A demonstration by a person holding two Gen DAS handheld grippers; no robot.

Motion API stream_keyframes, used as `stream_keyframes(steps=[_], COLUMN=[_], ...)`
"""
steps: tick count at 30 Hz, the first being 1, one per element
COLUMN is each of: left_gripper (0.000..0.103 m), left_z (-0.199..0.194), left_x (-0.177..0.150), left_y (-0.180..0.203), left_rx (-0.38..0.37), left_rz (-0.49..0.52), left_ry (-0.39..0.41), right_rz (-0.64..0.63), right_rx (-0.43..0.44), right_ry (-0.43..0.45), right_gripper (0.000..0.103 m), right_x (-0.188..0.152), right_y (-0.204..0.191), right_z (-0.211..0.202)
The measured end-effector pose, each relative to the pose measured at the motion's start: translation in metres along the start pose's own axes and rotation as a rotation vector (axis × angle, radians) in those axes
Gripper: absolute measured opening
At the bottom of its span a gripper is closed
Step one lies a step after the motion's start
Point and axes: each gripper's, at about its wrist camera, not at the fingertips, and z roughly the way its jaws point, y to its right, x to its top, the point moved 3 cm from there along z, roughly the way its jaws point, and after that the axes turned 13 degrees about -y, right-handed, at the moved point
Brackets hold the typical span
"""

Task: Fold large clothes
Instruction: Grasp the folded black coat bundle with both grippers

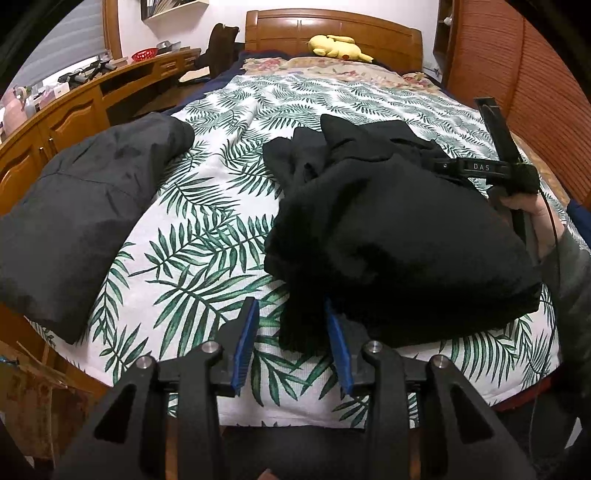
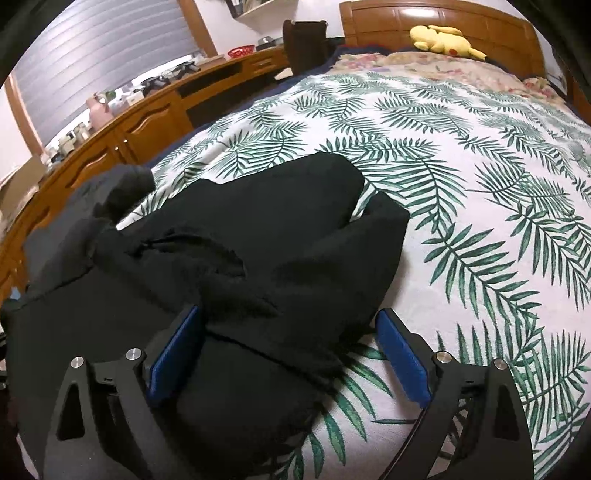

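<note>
A bulky black garment (image 1: 388, 229) lies bunched on the leaf-print bedspread (image 1: 207, 229). Its ribbed hem hangs between the blue pads of my left gripper (image 1: 290, 306). The right pad sits against the cloth, the left pad stands off it, and the jaws are partly open. In the right wrist view the same garment (image 2: 258, 240) fills the space in front of my right gripper (image 2: 290, 312), whose jaws are wide open. Cloth lies against its left pad and its right pad hovers over the bedspread (image 2: 480, 221). A hand (image 1: 524, 208) holds that tool at the garment's right.
A dark grey jacket (image 1: 74, 206) lies folded at the bed's left edge, also visible as the grey jacket (image 2: 55, 240). A yellow plush toy (image 1: 338, 46) rests by the wooden headboard (image 1: 332, 26). A wooden desk (image 1: 74, 107) runs along the left and a slatted wooden panel (image 1: 517, 74) along the right.
</note>
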Motion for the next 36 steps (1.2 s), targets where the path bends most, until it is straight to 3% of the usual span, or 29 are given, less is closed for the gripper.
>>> stream_keyframes(steps=[17, 23, 28, 30, 32, 34, 36], left_gripper=[0.036, 0.036, 0.036, 0.034, 0.024, 0.016, 0.009], left_z=[0.008, 0.007, 0.004, 0.004, 0.003, 0.001, -0.001], left_x=[-0.012, -0.013, -0.015, -0.015, -0.014, -0.014, -0.012], left_y=[-0.004, -0.002, 0.0, 0.001, 0.004, 0.009, 0.011], left_rx=[-0.056, -0.05, -0.065, -0.074, -0.088, -0.08, -0.073], left_rz=[-0.053, -0.059, -0.062, -0.061, -0.051, -0.027, -0.018], left_ry=[-0.023, -0.023, -0.015, -0.013, -0.011, -0.005, 0.002], right_rz=[-0.035, -0.028, 0.0, 0.008, 0.001, -0.013, -0.027], right_rx=[0.062, 0.068, 0.085, 0.102, 0.094, 0.091, 0.09], right_ry=[0.015, 0.013, -0.018, -0.024, -0.023, -0.016, -0.002], right_gripper=[0.067, 0.067, 0.077, 0.078, 0.077, 0.074, 0.064], right_x=[-0.001, -0.002, -0.002, -0.001, -0.002, -0.003, -0.003], right_y=[-0.007, -0.006, 0.0, 0.002, 0.0, -0.003, -0.006], right_z=[0.001, 0.002, 0.009, 0.01, 0.009, 0.008, 0.005])
